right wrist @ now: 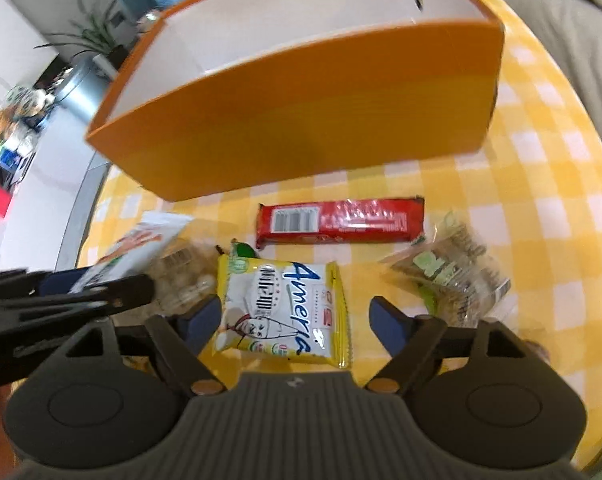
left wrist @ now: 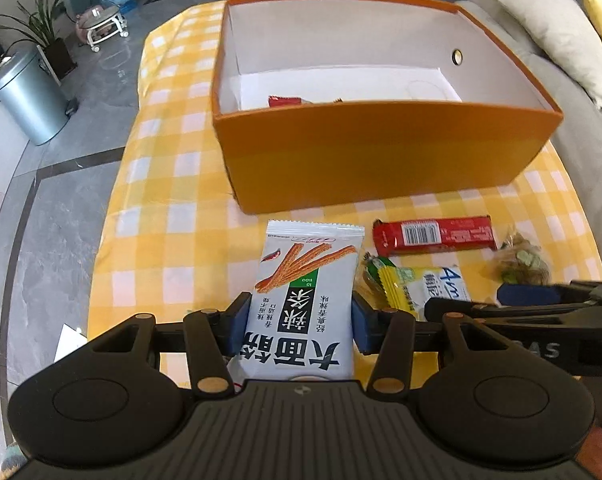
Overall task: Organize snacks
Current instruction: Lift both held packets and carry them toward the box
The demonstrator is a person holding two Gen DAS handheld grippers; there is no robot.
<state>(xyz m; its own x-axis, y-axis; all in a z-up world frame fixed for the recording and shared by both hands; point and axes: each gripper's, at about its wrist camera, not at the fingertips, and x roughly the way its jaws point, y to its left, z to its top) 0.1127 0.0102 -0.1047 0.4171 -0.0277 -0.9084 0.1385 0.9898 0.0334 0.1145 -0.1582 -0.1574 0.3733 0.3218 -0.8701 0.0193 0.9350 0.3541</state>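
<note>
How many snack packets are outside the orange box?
5: white strip packet in the left hand-held gripper, red bar nearest the box, yellow packet inside the open right hand-held gripper, clear bag far right, clear packet beside the yellow. Others may be hidden.

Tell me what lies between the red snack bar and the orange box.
Nothing: only bare yellow checked tablecloth separates the red snack bar from the orange box, clearest in the right wrist view.

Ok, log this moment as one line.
left gripper: shut on white packet | right gripper: open over yellow packet | box: some snacks inside
</note>
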